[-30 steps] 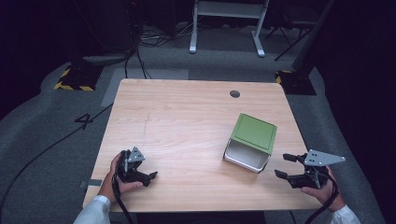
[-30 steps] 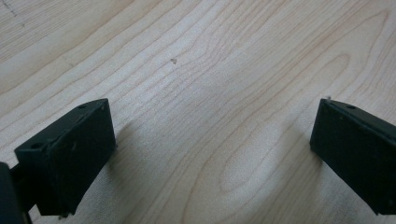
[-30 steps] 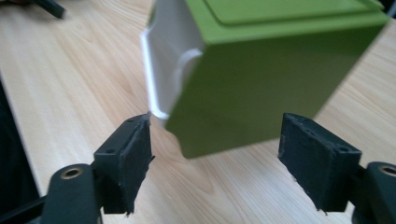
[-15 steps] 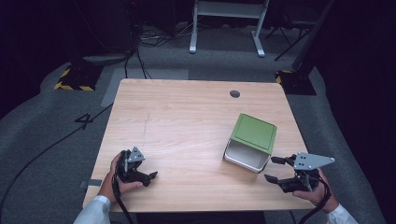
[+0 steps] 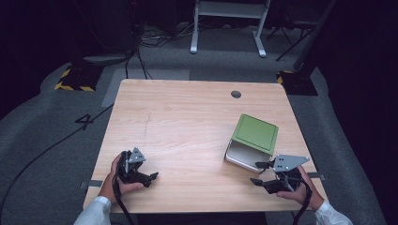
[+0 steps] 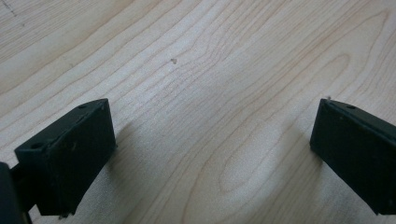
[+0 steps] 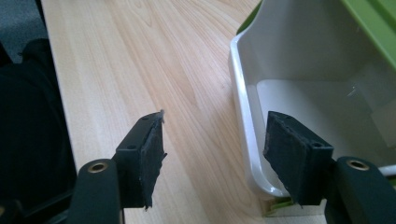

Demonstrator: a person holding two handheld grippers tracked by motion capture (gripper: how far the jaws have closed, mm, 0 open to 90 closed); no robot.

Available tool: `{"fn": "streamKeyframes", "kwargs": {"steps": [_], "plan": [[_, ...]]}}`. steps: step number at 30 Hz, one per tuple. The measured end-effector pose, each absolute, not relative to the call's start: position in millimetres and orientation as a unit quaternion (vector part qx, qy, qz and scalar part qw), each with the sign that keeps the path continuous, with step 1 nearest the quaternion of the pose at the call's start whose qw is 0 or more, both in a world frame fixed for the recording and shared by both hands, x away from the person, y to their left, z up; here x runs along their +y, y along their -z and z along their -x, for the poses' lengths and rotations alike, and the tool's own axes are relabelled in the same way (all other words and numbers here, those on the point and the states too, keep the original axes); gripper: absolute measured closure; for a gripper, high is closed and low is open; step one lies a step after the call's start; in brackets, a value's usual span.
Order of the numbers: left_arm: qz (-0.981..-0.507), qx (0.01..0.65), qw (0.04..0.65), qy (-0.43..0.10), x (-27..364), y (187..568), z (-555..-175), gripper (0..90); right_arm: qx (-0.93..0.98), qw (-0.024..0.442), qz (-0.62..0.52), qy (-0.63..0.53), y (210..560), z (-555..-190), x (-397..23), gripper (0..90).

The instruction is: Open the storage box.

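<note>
A white box [image 5: 240,156] with a green lid [image 5: 256,133] shifted toward its far side sits on the right half of the wooden table [image 5: 187,122]. My right gripper [image 5: 256,173] is open at the box's near corner. In the right gripper view this gripper [image 7: 215,140] straddles the white box's [image 7: 299,65] near wall, one jaw over the wood and the other inside the cavity, below the green lid [image 7: 373,18]. My left gripper [image 5: 149,178] rests at the table's near left, open. In the left gripper view, the left gripper [image 6: 212,140] has bare wood between its wide-apart jaws.
A dark round grommet hole [image 5: 236,94] lies at the table's far right. The near table edge runs just behind both hands. Grey carpet with cables [image 5: 141,47] and a white stand's legs [image 5: 225,28] lie beyond the table.
My right gripper has moved left from the table's right edge to the box's near corner, and its jaws now straddle the box wall. The left gripper has stayed put.
</note>
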State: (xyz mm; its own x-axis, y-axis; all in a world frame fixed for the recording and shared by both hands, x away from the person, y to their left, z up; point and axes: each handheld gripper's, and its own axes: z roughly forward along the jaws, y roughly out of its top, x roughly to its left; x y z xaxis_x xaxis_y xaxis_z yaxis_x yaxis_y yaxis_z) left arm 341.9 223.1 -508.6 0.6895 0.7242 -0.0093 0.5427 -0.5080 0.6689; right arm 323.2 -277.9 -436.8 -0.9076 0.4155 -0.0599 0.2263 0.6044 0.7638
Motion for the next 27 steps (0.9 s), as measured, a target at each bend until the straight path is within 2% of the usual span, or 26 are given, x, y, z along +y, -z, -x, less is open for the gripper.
{"fn": "streamKeyframes", "kwargs": {"steps": [3,6,8,18,24,27], "plan": [[-0.857,0.369,0.331,-0.137,223.1,508.7,-341.9,0.3,0.892,0.109,-0.182,-0.4,441.9,-326.1,-275.4,40.7],[-0.857,0.37,0.331,-0.137,223.1,508.6,-341.9,0.3,0.893,0.121,-0.181,-0.394,445.0,-326.8,-273.5,43.4],[-0.857,0.369,0.331,-0.137,223.1,508.7,-342.0,0.3,0.891,0.122,-0.188,-0.395,444.5,-328.6,-274.9,49.7],[-0.857,0.371,0.332,-0.137,222.0,508.8,-343.0,0.2,0.892,0.14,-0.201,-0.379,447.9,-336.5,-271.0,50.3],[-0.857,0.371,0.331,-0.137,221.9,508.7,-343.1,0.2,0.891,0.136,-0.214,-0.376,447.8,-346.1,-270.7,57.0],[-0.857,0.37,0.331,-0.138,222.0,508.7,-343.2,0.2,0.89,0.137,-0.217,-0.378,447.2,-350.3,-271.2,64.2]]}}
